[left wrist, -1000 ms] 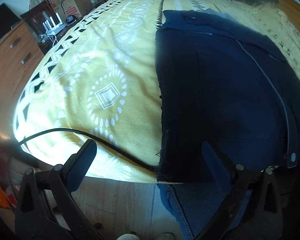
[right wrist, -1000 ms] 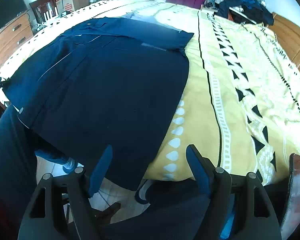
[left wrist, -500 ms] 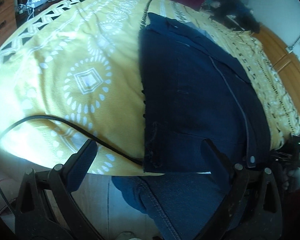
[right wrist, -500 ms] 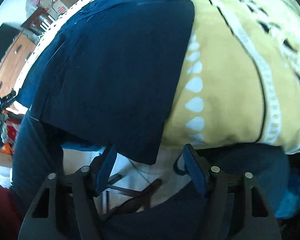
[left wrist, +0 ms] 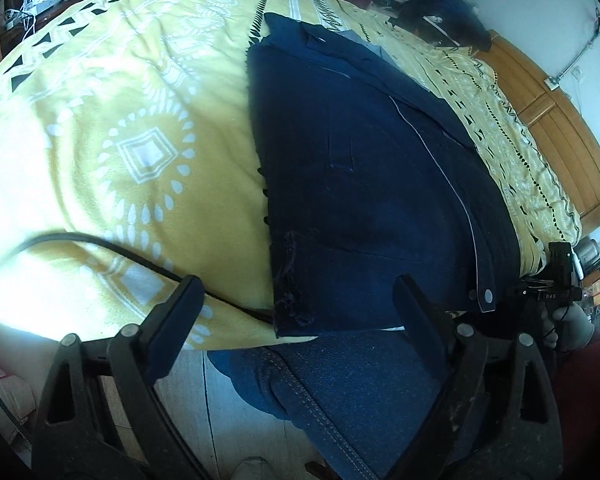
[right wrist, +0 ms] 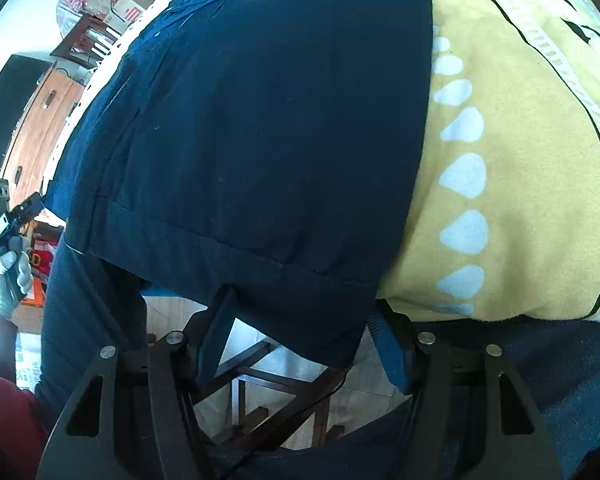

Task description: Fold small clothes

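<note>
A dark navy garment (left wrist: 364,184) lies flat on the yellow patterned bedspread (left wrist: 132,128), its near hem at the bed's front edge. It has a thin pale seam and a snap button (left wrist: 488,294). My left gripper (left wrist: 296,312) is open, its fingers either side of the garment's near left corner, just short of the hem. In the right wrist view the garment (right wrist: 268,128) fills the frame and its near right corner hangs over the bed edge. My right gripper (right wrist: 300,316) is open around that hanging corner, with the hem between the fingers.
A black cable (left wrist: 112,246) runs across the bedspread toward the garment's left corner. The person's jeans (left wrist: 340,384) are below the bed edge. Wooden drawers (right wrist: 36,128) and boxes stand at the left, a clothes pile (left wrist: 440,8) at the far end.
The left gripper has swung right, facing the garment's left corner more squarely. The right gripper has moved in low to the bed edge until the hanging right corner lies between its open fingers.
</note>
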